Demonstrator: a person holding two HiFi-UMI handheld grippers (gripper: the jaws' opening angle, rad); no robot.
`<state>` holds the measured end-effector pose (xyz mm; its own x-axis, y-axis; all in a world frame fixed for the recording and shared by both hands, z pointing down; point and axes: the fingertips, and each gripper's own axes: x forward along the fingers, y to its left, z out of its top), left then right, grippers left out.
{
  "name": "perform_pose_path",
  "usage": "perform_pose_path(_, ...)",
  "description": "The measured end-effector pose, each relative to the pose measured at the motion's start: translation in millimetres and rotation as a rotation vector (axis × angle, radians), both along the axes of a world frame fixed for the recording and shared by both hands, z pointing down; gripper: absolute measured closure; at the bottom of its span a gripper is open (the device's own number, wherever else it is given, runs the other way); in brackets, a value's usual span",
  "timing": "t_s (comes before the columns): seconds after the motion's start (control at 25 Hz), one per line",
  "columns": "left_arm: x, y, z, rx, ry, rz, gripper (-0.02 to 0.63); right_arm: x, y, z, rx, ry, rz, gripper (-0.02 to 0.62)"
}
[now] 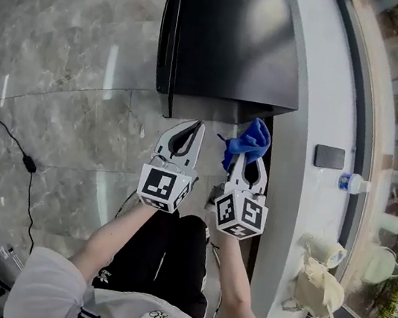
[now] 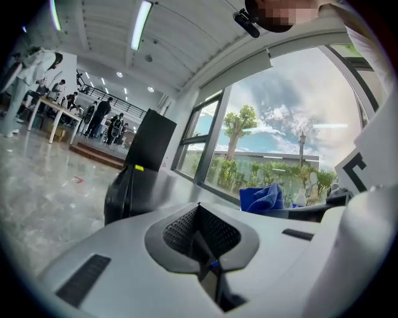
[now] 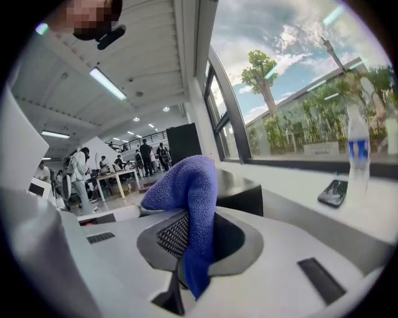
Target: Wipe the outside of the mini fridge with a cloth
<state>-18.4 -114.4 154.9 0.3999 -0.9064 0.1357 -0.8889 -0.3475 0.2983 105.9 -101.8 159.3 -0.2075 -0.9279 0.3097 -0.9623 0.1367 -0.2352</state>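
- The black mini fridge [image 1: 234, 39] stands right in front of the person, with one side against the long white bench [image 1: 307, 97] by the window.
- The blue cloth [image 1: 251, 142] is just short of the fridge's near edge and is not touching it yet, so I think no wiping is going on now.
- The right gripper [image 1: 248, 159] is pinched tight on the cloth. A soft bunch sticks out in front, likely so the cloth meets the fridge first and not the hard jaws.
- The left gripper [image 1: 192, 125] is closed with nothing in it. It is near the same fridge edge, on the side away from the bench. I guess it is just kept out of the way.
- Farther from the fridge, on the bench, lie a phone [image 1: 329, 157], a water bottle [image 1: 353, 183] and a pale bag [image 1: 317, 287], well apart from the wiping spot.
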Motion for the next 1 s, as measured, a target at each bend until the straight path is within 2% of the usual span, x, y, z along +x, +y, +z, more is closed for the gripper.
perform_pose_path(0.12,-16.4,7.4,-130.1,0.012,0.019,-0.033,0.601,-12.0,7.7,-137.9,0.051,0.012,-0.001,0.515)
perform_pose_path(0.28,-32.8,24.9,-314.3,0.072,0.043,-0.068,0.601,-23.4,25.2,-327.0,0.139,0.019,-0.032,0.515)
perform_pose_path(0.4,-38.9,48.8,-427.5,0.136,0.028,-0.048,0.601,-28.8,46.9,-433.7,0.163,-0.008,-0.042,0.515)
perform_pose_path(0.52,-39.1,71.7,-511.9,0.246,-0.005,-0.01,0.601,-33.6,65.0,-513.3,0.219,-0.043,-0.065,0.515)
perform_pose_path(0.64,-32.9,88.0,-546.2,0.312,-0.027,0.035,0.601,-34.1,79.8,-547.4,0.28,-0.03,-0.065,0.515)
perform_pose_path(0.84,-30.0,99.5,-537.4,0.28,-0.027,0.048,0.601,-43.3,89.7,-545.7,0.337,-0.052,-0.035,0.515)
perform_pose_path(1.0,-25.4,103.9,-543.0,0.296,-0.039,0.046,0.601,-42.4,97.4,-543.6,0.337,-0.043,-0.041,0.515)
